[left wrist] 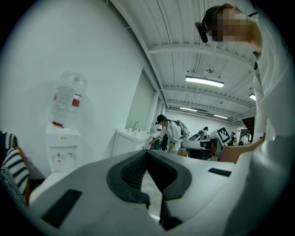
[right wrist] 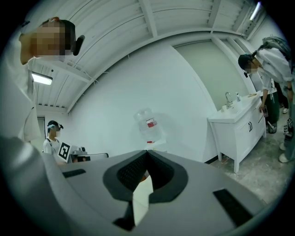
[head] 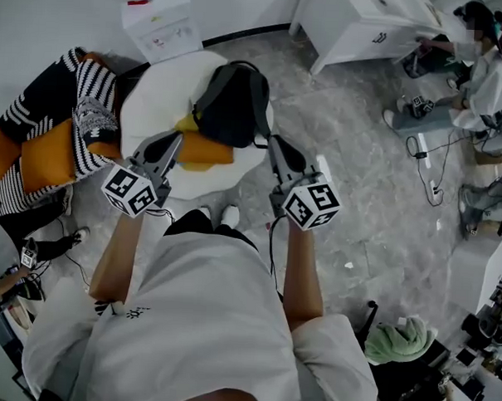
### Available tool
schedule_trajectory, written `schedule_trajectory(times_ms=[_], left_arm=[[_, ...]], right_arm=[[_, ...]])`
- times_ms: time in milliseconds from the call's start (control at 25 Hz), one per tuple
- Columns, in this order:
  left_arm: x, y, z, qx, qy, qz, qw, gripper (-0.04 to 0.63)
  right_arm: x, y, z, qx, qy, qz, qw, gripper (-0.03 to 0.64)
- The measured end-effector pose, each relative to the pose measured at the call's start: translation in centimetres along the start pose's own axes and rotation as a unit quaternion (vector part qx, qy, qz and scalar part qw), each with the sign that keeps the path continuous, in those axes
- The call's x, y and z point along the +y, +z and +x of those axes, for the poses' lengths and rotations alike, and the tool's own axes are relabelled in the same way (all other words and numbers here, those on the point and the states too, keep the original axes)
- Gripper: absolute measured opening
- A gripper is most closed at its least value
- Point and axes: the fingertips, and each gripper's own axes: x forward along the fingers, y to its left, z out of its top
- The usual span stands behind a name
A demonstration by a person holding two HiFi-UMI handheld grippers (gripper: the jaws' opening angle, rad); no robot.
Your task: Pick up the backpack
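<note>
Holding left gripper (head: 172, 142) and right gripper (head: 276, 147) close beside black fabric backpack (head: 232, 112) on white rounded cushion (head: 160, 96), jaws of both pressed together on nothing. Beyond, on grey marbled floor (head: 360, 184): white dispenser (left wrist: 62, 147) topped by clear water bottle (left wrist: 67, 99).

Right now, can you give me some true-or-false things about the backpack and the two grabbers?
1. The backpack is black. True.
2. The left gripper holds the backpack. False: its jaws are shut on nothing.
3. The right gripper is wide open. False: its jaws are shut.
4. A water dispenser stands beyond the backpack. True.
5. The striped blanket lies on the right gripper's side. False: it lies on the left gripper's side.
</note>
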Motion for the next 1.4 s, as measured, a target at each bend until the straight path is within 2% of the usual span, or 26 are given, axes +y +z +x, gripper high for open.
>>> schedule_trajectory(times_ms=[440, 640, 880, 1080, 1400], left_arm=[[1.2, 0.1, 2.4, 0.007, -0.034, 0.003, 0.9994, 0.002], [3.5, 0.2, 3.5, 0.018, -0.053, -0.001, 0.9985, 0.002], [6.5, -0.6, 3.8, 0.031, -0.066, -0.005, 0.9973, 0.002], [8.9, -1.2, 3.9, 0.040, -0.078, -0.008, 0.9961, 0.002], [11.1, -3.1, 4.6, 0.059, -0.092, -0.018, 0.9939, 0.002]], right_arm=[[-0.7, -0.1, 0.9, -0.005, -0.028, 0.000, 1.000, 0.005], [-0.8, -0.2, 3.1, 0.005, -0.047, -0.007, 0.999, 0.005], [-0.4, -1.6, 5.2, 0.010, -0.061, 0.014, 0.998, 0.005], [0.2, -2.2, 7.2, 0.021, -0.078, 0.003, 0.997, 0.005], [0.3, -3.8, 9.6, 0.038, -0.085, 0.015, 0.996, 0.005]])
